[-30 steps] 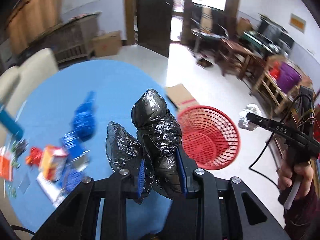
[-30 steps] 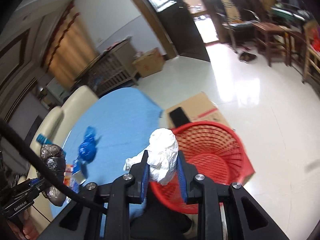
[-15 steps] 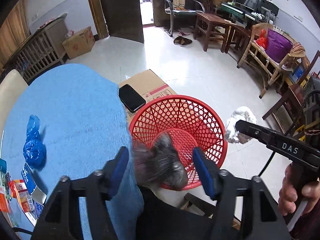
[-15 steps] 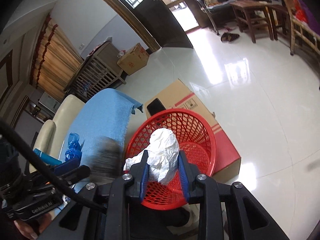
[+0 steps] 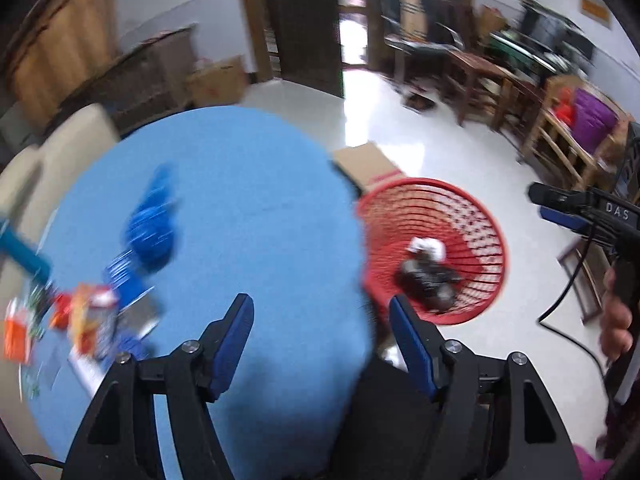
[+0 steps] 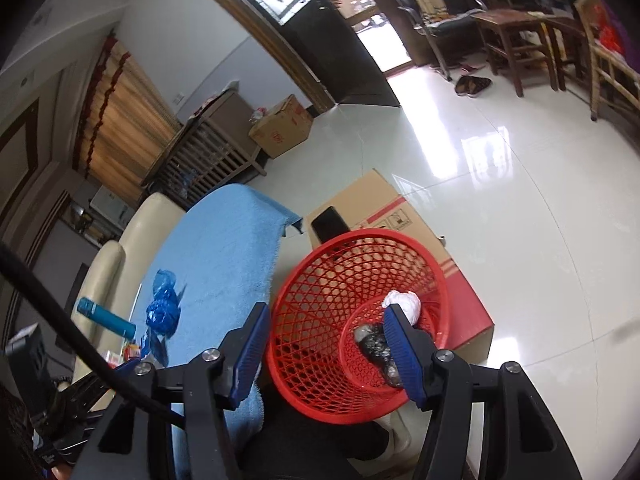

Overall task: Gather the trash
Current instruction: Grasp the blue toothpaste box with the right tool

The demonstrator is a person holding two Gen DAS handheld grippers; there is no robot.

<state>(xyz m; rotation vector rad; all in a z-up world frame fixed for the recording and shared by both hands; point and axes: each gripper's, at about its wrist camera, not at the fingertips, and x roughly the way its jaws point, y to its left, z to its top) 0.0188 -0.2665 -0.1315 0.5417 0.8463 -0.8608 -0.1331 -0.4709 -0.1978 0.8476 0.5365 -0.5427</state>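
Down in red basket [image 6: 360,280], 2 pieces of trash sat: white wad [image 6: 402,304] on far side, black bag [image 6: 374,346] nearer. Both tongs had just been opening, nothing between: left gripper [image 5: 322,344] wide over blue table [image 5: 248,208], right gripper [image 6: 326,354] wide over basket. More scraps [image 5: 86,316] and blue bag [image 5: 152,226] waited at table's left. Risk imo: elbow knocking basket off cardboard box [image 6: 404,216], it sat close to table edge. Floor to right was wide open.

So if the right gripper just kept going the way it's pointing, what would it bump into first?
Probably the red basket: the right gripper, jaws open and empty, aims into it, though depth is unclear.
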